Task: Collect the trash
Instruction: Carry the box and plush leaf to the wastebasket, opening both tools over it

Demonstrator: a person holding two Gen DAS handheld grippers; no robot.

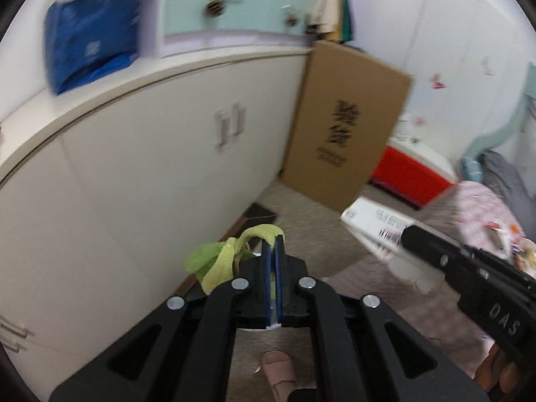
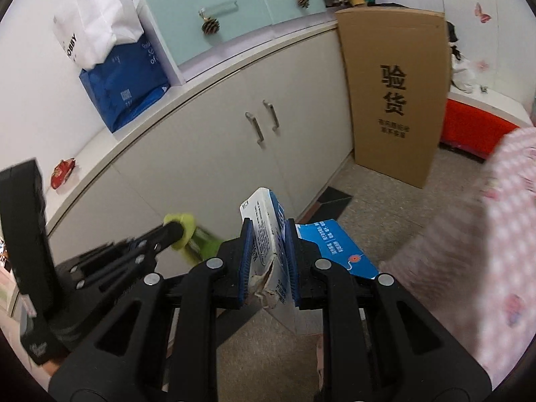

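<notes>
Left tongs [image 1: 274,251] pinch a limp green peel [image 1: 221,261] by its tip (light, floppy). Right tongs [image 2: 268,238] clamp a torn carton [image 2: 268,234] midway; it crushes easily.

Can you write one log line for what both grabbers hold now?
left gripper: shut on green peel | right gripper: shut on torn carton | both held above floor

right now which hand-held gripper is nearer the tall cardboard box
Right, though only as a judgement. The right hand-held gripper, clamping a blue-and-white carton, faces the cardboard box across open floor; the left hand-held gripper sits further left.
</notes>
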